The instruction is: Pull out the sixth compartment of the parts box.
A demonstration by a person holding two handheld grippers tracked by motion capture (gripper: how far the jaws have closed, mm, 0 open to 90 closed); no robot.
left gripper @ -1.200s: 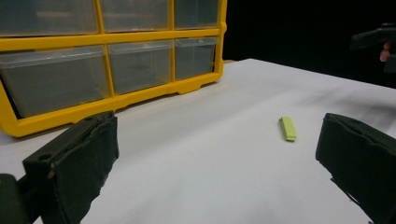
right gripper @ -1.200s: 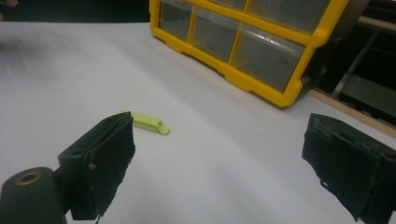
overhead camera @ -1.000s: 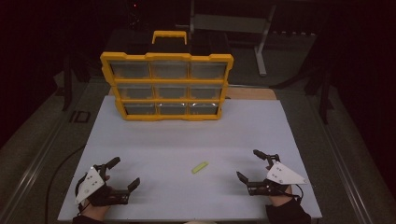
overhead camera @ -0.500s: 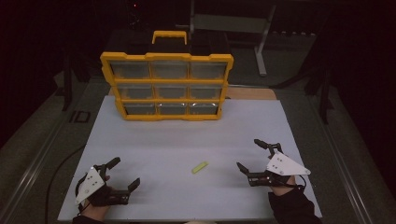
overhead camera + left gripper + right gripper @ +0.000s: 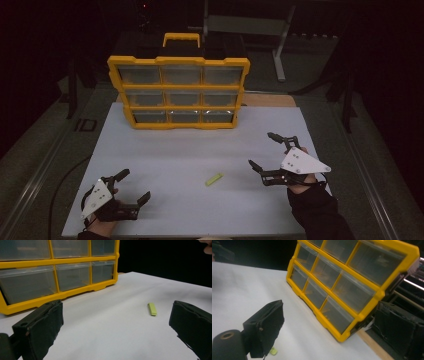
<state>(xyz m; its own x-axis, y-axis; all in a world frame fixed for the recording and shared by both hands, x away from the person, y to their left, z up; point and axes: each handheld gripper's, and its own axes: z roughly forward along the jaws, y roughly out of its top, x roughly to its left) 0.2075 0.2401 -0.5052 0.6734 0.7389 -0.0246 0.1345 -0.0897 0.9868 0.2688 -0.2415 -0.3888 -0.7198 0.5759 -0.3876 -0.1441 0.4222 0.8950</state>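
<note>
Both tools, left tool [image 5: 131, 189] and right tool [image 5: 269, 151], rest spread on the surface [image 5: 190, 155], flanking the green strip [image 5: 214, 179], ready to approach it.

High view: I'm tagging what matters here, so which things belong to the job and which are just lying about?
In the job:
small green piece
right tool, open
left tool, open
yellow drawer organiser

Lying about:
grey metal stand behind the table
</note>
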